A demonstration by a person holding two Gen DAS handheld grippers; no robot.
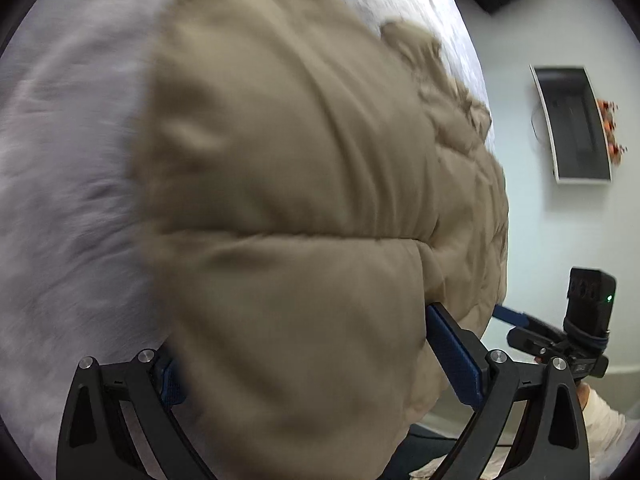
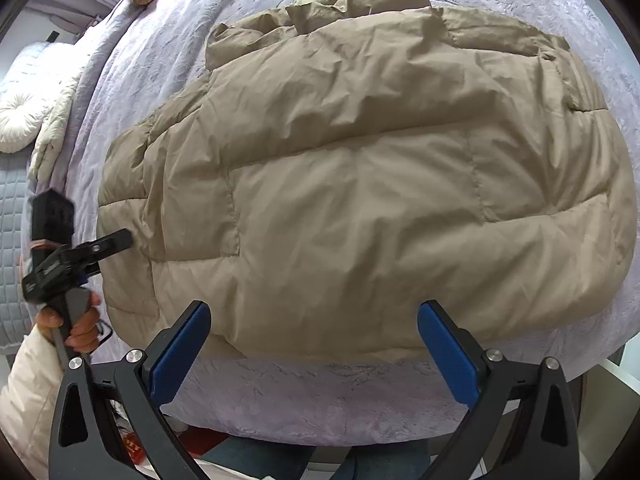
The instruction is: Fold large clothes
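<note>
Tan puffer jacket lies folded on the lilac bedspread, hem twd the near bed edge. Right gripper hangs above that hem w/ jaws at full spread, nothing btwn them. Left gripper is at the jacket's left side, padding bulging btwn its pads; can't tell if it's pinched or loose.

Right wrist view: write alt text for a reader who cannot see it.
A tan puffer jacket lies spread on a lavender bedspread, seen from above. The right gripper hangs open over its near hem, holding nothing; the left gripper is at its left edge.
</note>
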